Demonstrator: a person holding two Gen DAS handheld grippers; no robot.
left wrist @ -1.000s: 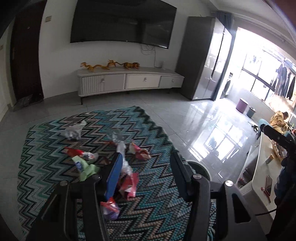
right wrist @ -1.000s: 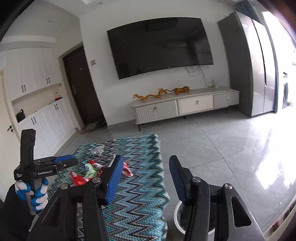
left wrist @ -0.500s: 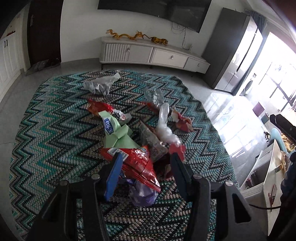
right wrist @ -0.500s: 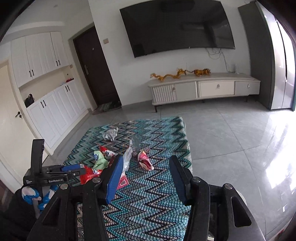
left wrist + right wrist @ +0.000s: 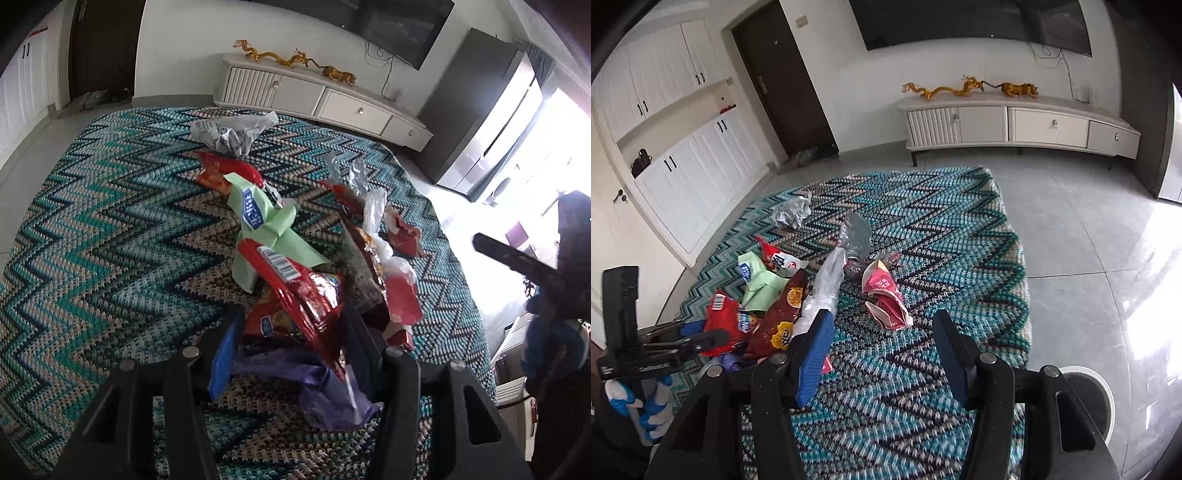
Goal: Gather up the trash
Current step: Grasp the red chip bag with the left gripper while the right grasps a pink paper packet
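Snack wrappers lie heaped on a zigzag rug (image 5: 934,225). My left gripper (image 5: 293,321) is low over the heap, open, with a red snack bag (image 5: 299,295) and a purple wrapper (image 5: 328,391) between its fingers; the pads do not visibly press. The right wrist view shows the left gripper (image 5: 701,334) at that red bag (image 5: 726,321). My right gripper (image 5: 882,332) hangs above the rug with its jaws opening and nothing between them. Just beyond its tips lies a pink-red wrapper (image 5: 886,299). A green pack (image 5: 761,284), a dark red chip bag (image 5: 783,317) and clear plastic (image 5: 855,236) lie nearby.
A white-rimmed bin (image 5: 1102,387) stands on the grey tiles beside the rug, at the right gripper's right. A crumpled white wrapper (image 5: 792,214) lies farther back. A low TV cabinet (image 5: 1015,125) lines the far wall and white cupboards (image 5: 683,177) the left wall.
Both grippers have sunk toward the rug and tipped down. The left one has come down around the red bag. The right one swung over the rug's edge, toward the trash.
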